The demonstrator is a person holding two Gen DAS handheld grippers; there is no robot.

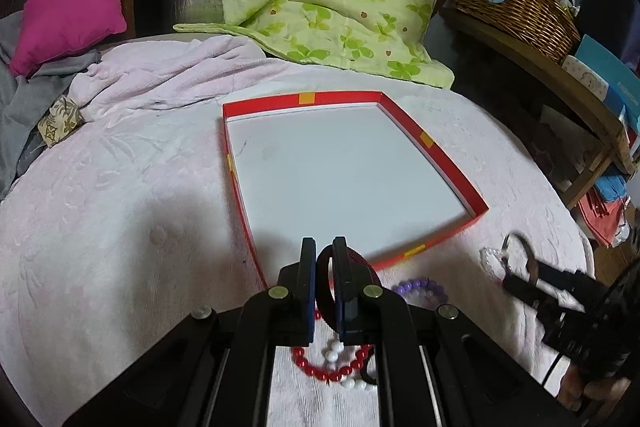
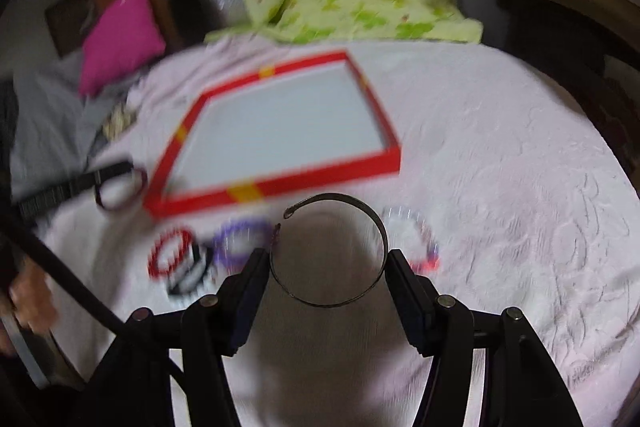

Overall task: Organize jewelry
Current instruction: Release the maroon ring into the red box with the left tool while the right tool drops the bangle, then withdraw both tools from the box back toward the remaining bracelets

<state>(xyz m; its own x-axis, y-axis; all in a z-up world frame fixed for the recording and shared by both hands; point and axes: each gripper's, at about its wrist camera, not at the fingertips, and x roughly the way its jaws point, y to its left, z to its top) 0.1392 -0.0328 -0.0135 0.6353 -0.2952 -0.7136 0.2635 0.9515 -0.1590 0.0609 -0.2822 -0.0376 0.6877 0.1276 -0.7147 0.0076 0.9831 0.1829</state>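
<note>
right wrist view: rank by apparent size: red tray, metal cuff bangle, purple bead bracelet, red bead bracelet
1. red tray, by far the largest.
2. metal cuff bangle; it sits between the right gripper fingers, nearest the camera, so it looks inflated.
3-4. purple bead bracelet and red bead bracelet: blurred, look alike, not ranked.

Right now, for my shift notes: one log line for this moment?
left gripper: shut on dark bangle | right gripper: holds metal cuff | red tray: empty
</note>
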